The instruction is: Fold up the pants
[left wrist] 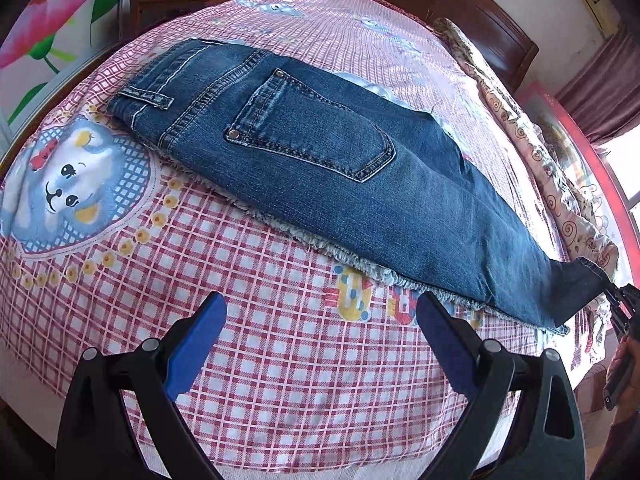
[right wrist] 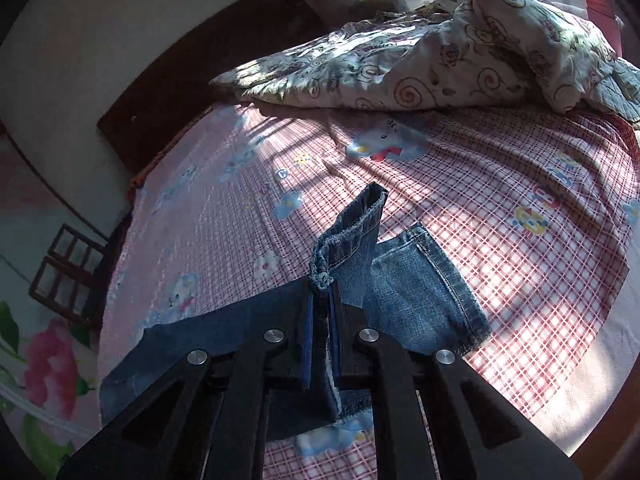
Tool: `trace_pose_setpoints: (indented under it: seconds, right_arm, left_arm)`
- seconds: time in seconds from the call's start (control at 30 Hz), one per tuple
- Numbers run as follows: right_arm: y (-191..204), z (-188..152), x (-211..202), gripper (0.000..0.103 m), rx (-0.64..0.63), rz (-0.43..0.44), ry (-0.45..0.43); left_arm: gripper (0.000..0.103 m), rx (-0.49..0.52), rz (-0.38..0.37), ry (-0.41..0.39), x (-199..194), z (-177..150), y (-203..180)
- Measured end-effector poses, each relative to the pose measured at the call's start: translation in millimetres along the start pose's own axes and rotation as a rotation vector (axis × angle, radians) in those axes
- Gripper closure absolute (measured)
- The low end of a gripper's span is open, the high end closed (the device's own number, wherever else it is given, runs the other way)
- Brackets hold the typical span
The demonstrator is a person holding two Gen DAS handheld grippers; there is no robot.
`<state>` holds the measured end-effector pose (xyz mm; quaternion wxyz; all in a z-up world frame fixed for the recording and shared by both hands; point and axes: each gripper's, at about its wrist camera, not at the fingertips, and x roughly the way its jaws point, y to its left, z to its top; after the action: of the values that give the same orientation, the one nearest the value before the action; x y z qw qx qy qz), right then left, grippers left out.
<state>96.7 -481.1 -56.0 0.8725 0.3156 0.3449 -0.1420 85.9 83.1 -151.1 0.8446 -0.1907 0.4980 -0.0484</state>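
The jeans point(left wrist: 340, 168) are laid flat on the checked bedsheet point(left wrist: 280, 380), legs stacked, the long axis running from the waistband point(left wrist: 160, 92) at far left to the leg hems point(right wrist: 416, 280) at near right. The left gripper point(left wrist: 320, 344) is held just above the sheet, near the frayed long edge, jaws spread wide and empty. The right gripper point(right wrist: 320, 312) is clamped narrowly on the upper hem, which is pinched and raised slightly off the lower hem. The coming fold is judged to turn on this axis: the held hem end lies at the right, so it would be carried leftward toward the waistband. A crumpled quilt point(right wrist: 420, 60) lies well apart at the far side.
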Motion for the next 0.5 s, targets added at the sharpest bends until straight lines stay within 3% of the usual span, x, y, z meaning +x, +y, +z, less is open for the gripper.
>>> trace_pose_setpoints:
  seconds: [0.1, 0.3, 0.33, 0.4, 0.47, 0.5]
  right_arm:
    - [-17.4, -0.1, 7.9, 0.097, 0.005, -0.101, -0.01]
    - [-99.0, -24.9, 27.4, 0.095, 0.142, -0.238, 0.07]
    - [-104.7, -29.9, 28.5, 0.091, 0.149, -0.245, 0.072]
    - [-112.4, -38.1, 30.8, 0.068, 0.17, -0.272, 0.072]
    - [-115.9, -40.3, 30.0, 0.065, 0.189, -0.279, 0.055]
    - [-115.6, -40.3, 30.1, 0.059, 0.186, -0.295, 0.051]
  left_arm:
    - [0.007, -0.026, -0.016, -0.019, -5.9, 1.0, 7.3]
    - [0.007, -0.028, -0.009, -0.017, -5.1, 3.2, 8.8]
    - [0.007, -0.026, -0.007, -0.015, -2.8, 5.8, 4.5]
    - [0.007, -0.015, -0.01, -0.011, 0.0, 7.5, -2.3]
    - [0.007, 0.01, -0.01, -0.007, 1.6, 7.1, -11.2]
    - [0.007, 0.021, -0.011, -0.007, 1.7, 6.6, -15.6]
